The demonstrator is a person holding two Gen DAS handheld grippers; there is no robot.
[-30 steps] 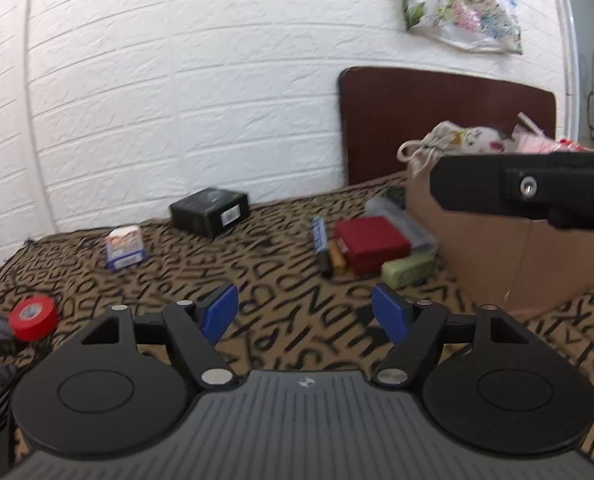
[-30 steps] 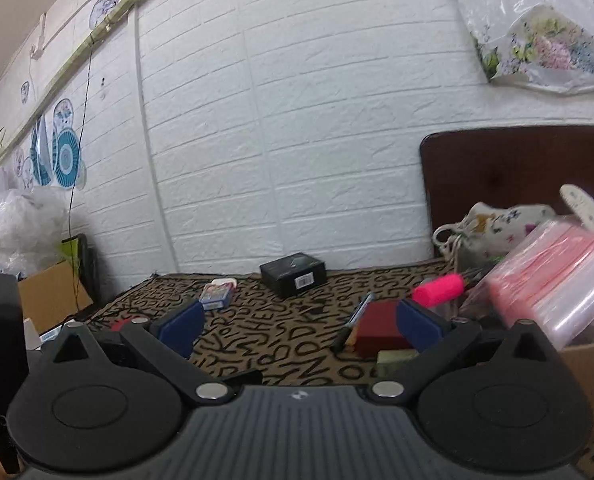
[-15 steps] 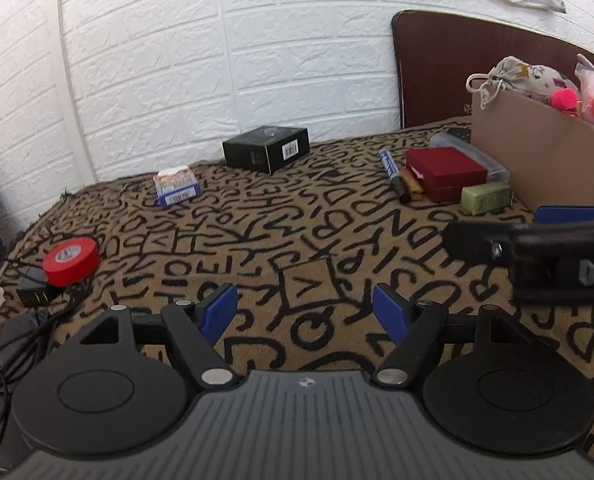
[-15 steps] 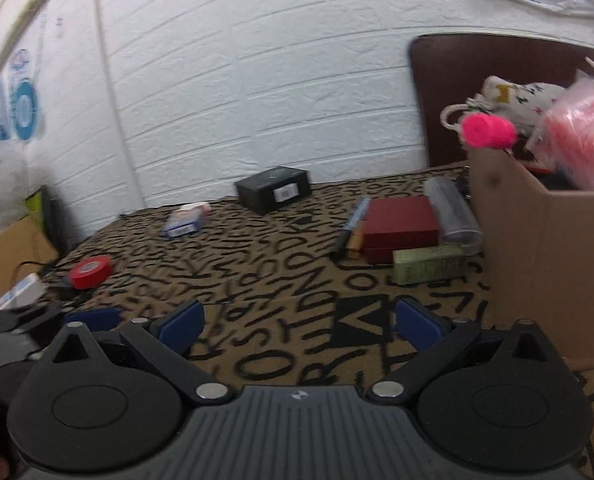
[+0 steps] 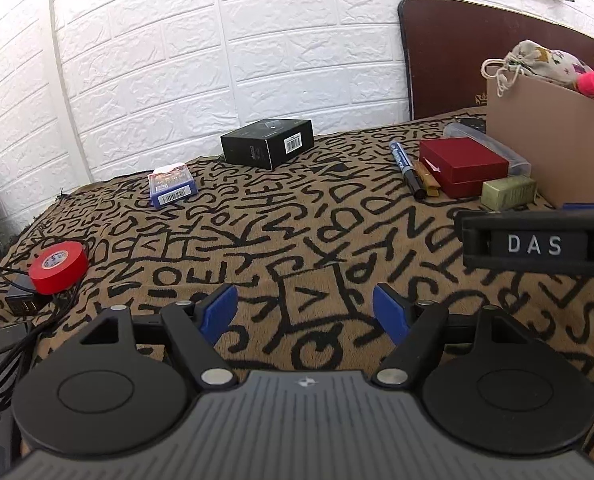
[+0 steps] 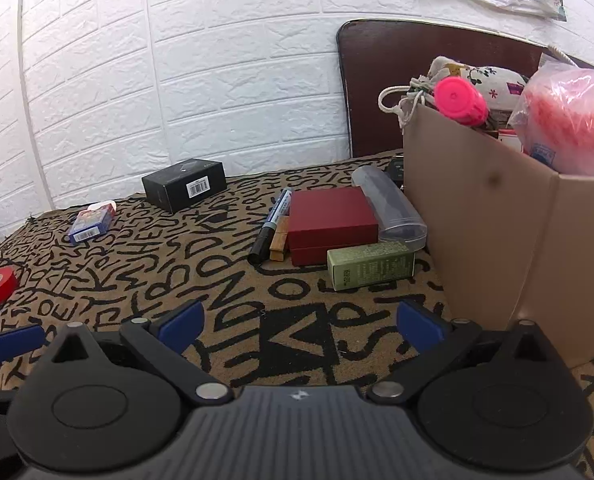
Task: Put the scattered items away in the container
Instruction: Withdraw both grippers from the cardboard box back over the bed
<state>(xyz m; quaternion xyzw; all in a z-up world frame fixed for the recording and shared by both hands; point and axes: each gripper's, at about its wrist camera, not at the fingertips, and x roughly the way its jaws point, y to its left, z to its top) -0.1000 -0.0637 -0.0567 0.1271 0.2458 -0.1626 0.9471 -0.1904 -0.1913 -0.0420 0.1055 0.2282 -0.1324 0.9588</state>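
A cardboard box point(image 6: 477, 216) stands at the right, holding a pink-capped bottle point(image 6: 459, 100), a floral pouch and a pink bag. Beside it lie a red box point(image 6: 331, 220), a green carton point(image 6: 371, 265), a clear case point(image 6: 389, 208), a blue marker point(image 6: 271, 226) and a small wooden piece. Farther left are a black box point(image 5: 268, 143), a blue card pack point(image 5: 172, 185) and a red tape roll point(image 5: 59, 267). My left gripper point(image 5: 304, 312) is open and empty over the patterned cloth. My right gripper point(image 6: 299, 322) is open and empty, just left of the cardboard box.
A white brick wall runs behind the table. A dark brown board point(image 6: 381, 80) leans behind the cardboard box. Black cables and a charger point(image 5: 21, 304) lie at the left edge. The right gripper's body point(image 5: 537, 242) shows at the right of the left wrist view.
Both grippers have come down and tilted toward the table. The right gripper has moved away from the top of the cardboard box to its left side. Both stay open.
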